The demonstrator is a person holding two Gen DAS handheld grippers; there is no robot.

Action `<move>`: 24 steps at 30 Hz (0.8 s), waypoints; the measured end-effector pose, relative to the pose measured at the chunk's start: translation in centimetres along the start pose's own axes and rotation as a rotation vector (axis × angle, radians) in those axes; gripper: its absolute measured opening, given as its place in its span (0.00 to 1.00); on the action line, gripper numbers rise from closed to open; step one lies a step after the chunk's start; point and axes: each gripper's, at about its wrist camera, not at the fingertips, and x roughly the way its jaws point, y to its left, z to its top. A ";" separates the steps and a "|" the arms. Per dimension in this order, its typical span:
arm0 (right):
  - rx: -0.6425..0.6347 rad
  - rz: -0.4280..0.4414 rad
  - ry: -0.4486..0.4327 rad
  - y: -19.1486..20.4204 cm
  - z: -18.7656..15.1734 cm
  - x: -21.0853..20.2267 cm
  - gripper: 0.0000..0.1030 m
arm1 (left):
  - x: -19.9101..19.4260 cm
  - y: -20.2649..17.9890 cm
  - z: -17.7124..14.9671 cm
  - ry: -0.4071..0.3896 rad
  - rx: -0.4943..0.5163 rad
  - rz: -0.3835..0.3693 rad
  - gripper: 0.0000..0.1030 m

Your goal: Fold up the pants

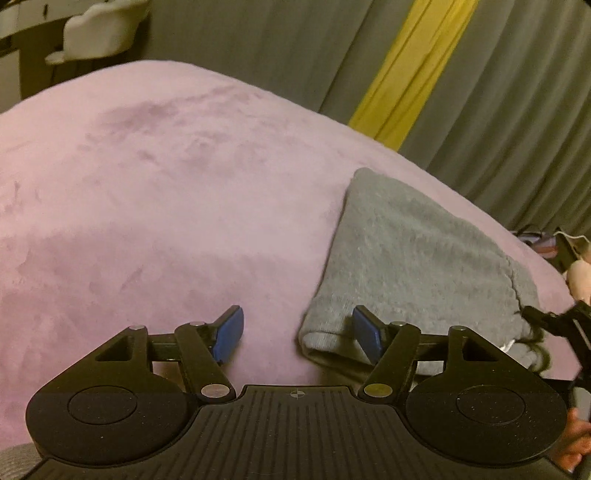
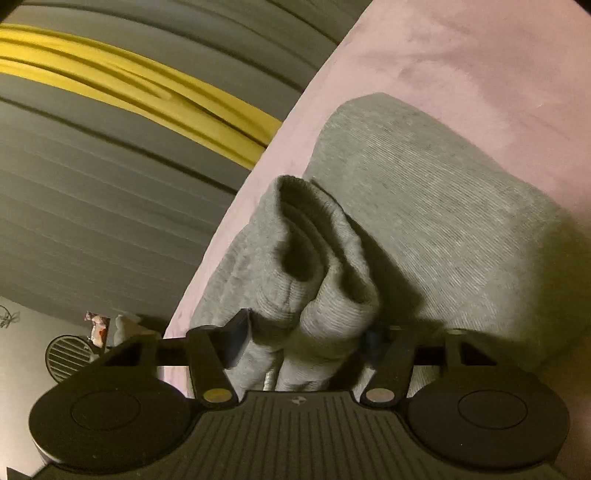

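Note:
Grey knit pants (image 1: 413, 258) lie folded on a pink plush cover (image 1: 147, 206), to the right in the left wrist view. My left gripper (image 1: 297, 334) is open and empty; its right blue pad (image 1: 365, 334) sits at the folded corner of the pants. In the right wrist view, a bunched fold of the pants (image 2: 314, 266) stands up between the fingers of my right gripper (image 2: 306, 341), which closes on it. The rest of the pants (image 2: 443, 221) lie flat beyond. The right gripper (image 1: 554, 321) shows at the right edge of the left wrist view.
Grey curtains (image 1: 498, 92) with a yellow stripe (image 1: 410, 70) hang behind the pink cover. A white chair (image 1: 99, 33) stands at the far left. A round vent (image 2: 68, 356) and small items lie beyond the cover's edge (image 2: 236, 221).

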 end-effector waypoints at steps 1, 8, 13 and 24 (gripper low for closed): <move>0.009 -0.017 0.007 0.0 0.4 0.5 0.65 | 0.3 0.1 0.0 0.006 -0.002 -0.001 0.69; -0.146 -0.195 0.008 5.4 0.7 2.0 0.50 | 0.4 -0.3 -0.5 0.038 0.021 -0.057 0.69; -0.257 -0.051 -0.099 10.7 0.5 -1.8 0.44 | -0.2 -1.8 -1.2 0.055 0.110 -0.103 0.69; -0.225 0.048 -0.286 6.1 2.2 -9.1 0.47 | 3.4 -5.1 -2.8 0.143 0.161 0.046 0.65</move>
